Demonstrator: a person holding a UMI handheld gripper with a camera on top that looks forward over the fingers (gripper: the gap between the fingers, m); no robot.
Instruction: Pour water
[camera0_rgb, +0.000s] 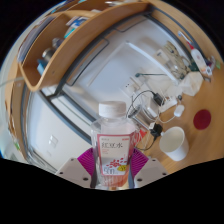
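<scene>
Bottle (113, 150) clamped upright in tongs (113, 176), lifted over desk (70, 125). Next, I'd guess: carry right to cup (175, 145), tilt.

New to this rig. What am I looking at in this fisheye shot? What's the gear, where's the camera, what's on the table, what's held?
There is no robot arm here. A person carries a hand-held two-finger gripper, and the camera rides on it, looking forward along the fingers. That is why the picture is a single wide-angle view and why the scene looks tilted.

The two fingers show at the bottom, each with a pink pad on its inner face. Between them stands a clear plastic bottle with a white cap and a pink and white label. The pads seem to press on its sides, so it looks held.

Beyond it is a white table. To the right of the bottle stands a white cup, which fits the pouring task. Farther off are cables and some small white items that I cannot identify. A wooden shelf runs along the far side.
</scene>
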